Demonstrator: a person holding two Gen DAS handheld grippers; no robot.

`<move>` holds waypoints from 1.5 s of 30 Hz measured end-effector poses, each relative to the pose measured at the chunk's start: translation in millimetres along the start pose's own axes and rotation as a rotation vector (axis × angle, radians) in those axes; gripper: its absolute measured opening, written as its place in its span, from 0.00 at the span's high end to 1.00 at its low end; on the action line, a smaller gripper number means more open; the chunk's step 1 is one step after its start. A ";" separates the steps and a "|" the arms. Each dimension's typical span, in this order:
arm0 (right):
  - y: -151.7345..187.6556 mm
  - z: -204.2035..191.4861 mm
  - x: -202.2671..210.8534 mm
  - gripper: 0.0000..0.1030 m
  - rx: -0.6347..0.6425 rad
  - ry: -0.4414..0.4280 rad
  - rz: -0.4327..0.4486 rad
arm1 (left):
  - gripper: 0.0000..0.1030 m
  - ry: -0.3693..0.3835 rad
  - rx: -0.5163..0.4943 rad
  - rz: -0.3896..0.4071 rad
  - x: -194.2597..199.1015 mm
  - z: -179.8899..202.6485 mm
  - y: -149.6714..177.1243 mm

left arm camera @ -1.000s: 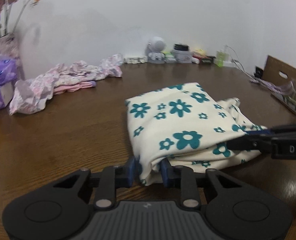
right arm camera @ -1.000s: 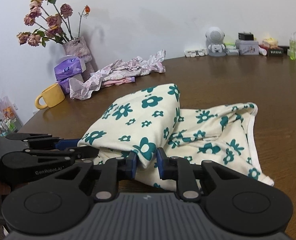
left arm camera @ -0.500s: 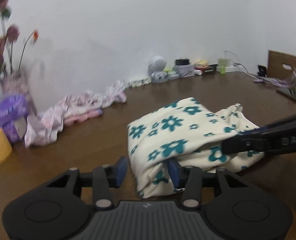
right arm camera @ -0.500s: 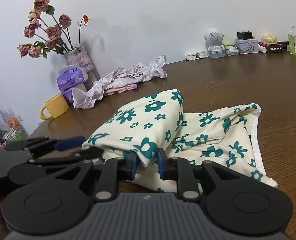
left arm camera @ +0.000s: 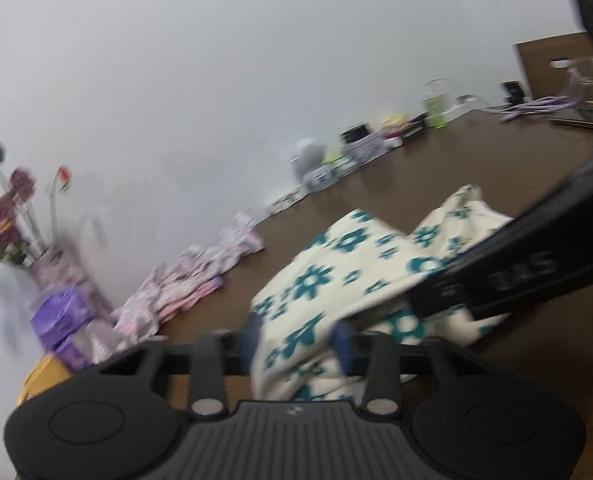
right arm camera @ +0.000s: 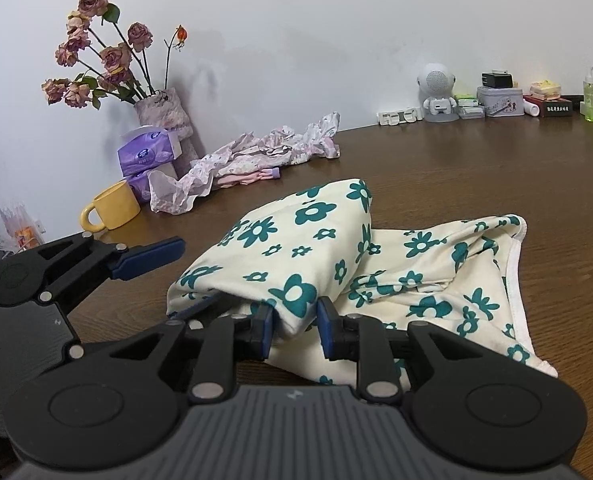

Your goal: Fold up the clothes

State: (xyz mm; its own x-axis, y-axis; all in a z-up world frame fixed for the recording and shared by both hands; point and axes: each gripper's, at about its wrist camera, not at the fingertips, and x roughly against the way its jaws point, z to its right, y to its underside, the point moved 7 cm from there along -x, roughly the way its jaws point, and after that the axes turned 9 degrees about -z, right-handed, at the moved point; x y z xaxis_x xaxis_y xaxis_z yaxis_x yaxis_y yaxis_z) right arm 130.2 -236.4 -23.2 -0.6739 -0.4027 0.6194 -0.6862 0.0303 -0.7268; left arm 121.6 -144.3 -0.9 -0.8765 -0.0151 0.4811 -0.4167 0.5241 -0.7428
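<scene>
A cream cloth with teal flowers (right arm camera: 296,248) lies partly folded on the brown table (right arm camera: 496,168). My right gripper (right arm camera: 294,326) is shut on a thick fold at the cloth's near edge. In the blurred, tilted left wrist view it shows as a dark bar (left arm camera: 428,300) clamped on the cloth (left arm camera: 336,276). My left gripper (right arm camera: 192,276) sits at the cloth's left corner, jaws closing. One finger (right arm camera: 148,256) hangs clear above the fabric, the other is tucked under the edge. In its own view the fabric lies between the fingertips of the left gripper (left arm camera: 296,338).
A crumpled pink floral garment (right arm camera: 256,160) lies toward the back left. Beside it are a yellow mug (right arm camera: 112,206), purple tissue packs (right arm camera: 148,152) and a vase of dried roses (right arm camera: 164,112). A white robot figure (right arm camera: 436,92) and small boxes (right arm camera: 500,100) line the wall.
The left gripper let go of its fold, opened wider, rolled and slid left along the cloth edge. The right gripper kept still with its grip.
</scene>
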 end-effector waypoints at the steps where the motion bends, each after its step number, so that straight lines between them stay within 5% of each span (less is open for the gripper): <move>1: 0.4 0.3 -0.2 0.78 -0.001 0.000 -0.001 | 0.81 -0.007 0.019 -0.012 -1.6 -4.7 1.9; 9: 4.8 1.3 -5.2 0.81 -0.005 0.006 -0.020 | 0.87 -0.041 0.083 -0.083 -3.0 -22.7 21.2; 19: 9.0 5.4 -8.3 0.83 -0.025 0.002 -0.028 | 0.91 0.045 0.208 -0.184 -11.9 -39.8 42.9; 24: 8.2 3.6 -6.4 0.83 -0.022 0.000 -0.024 | 0.70 0.192 0.264 -0.142 2.8 -50.2 43.7; 26: 6.4 3.3 -5.6 0.83 -0.023 -0.003 -0.021 | 0.50 0.247 0.241 -0.121 8.8 -50.1 43.1; 37: 4.7 1.4 -4.7 0.83 -0.025 -0.004 -0.018 | 0.51 0.243 0.146 -0.172 -18.6 -40.8 36.9; 39: 5.0 1.8 -5.0 0.83 -0.028 -0.005 -0.019 | 0.54 0.239 0.122 -0.169 -25.9 -41.2 33.0; 41: 5.2 2.4 -5.1 0.83 -0.033 -0.009 -0.016 | 0.75 0.246 0.105 -0.168 -30.8 -39.0 30.1; 45: 7.7 5.1 -8.2 0.83 -0.040 -0.001 -0.026 | 0.94 0.225 0.123 -0.168 -35.5 -41.0 33.8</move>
State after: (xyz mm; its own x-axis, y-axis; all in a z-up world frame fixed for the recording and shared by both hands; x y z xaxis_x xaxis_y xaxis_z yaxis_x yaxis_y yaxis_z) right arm 131.8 -237.6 -35.4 -0.6555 -0.4050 0.6374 -0.7137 0.0563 -0.6982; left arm 148.5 -91.1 -23.9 -0.7232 0.1036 0.6828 -0.5893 0.4230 -0.6883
